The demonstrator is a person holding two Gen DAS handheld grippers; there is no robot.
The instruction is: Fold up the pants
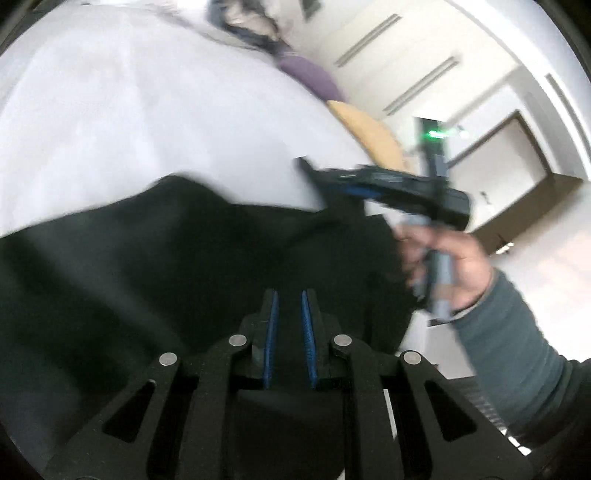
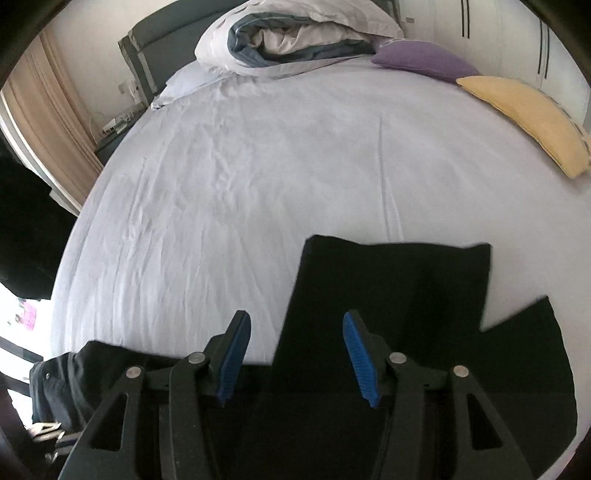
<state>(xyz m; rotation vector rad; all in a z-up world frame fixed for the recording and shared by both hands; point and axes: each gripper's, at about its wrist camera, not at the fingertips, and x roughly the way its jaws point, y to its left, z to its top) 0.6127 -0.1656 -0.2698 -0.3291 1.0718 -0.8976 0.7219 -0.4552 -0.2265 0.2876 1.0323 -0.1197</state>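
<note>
Black pants (image 2: 391, 295) lie on the white bed sheet (image 2: 258, 166), a leg end spread flat ahead of my right gripper (image 2: 295, 325), which is open and empty above the pants' near part. In the left wrist view the pants (image 1: 166, 258) fill the lower frame, blurred. My left gripper (image 1: 290, 295) has its blue pads close together with black cloth between them. The right gripper (image 1: 332, 177) shows at the right of that view, held by a hand, over the pants' edge.
A rolled duvet (image 2: 295, 33) lies at the head of the bed. A purple cushion (image 2: 424, 59) and a yellow cushion (image 2: 528, 118) lie at the bed's far right edge. Another dark garment (image 2: 74, 380) hangs at the near left edge.
</note>
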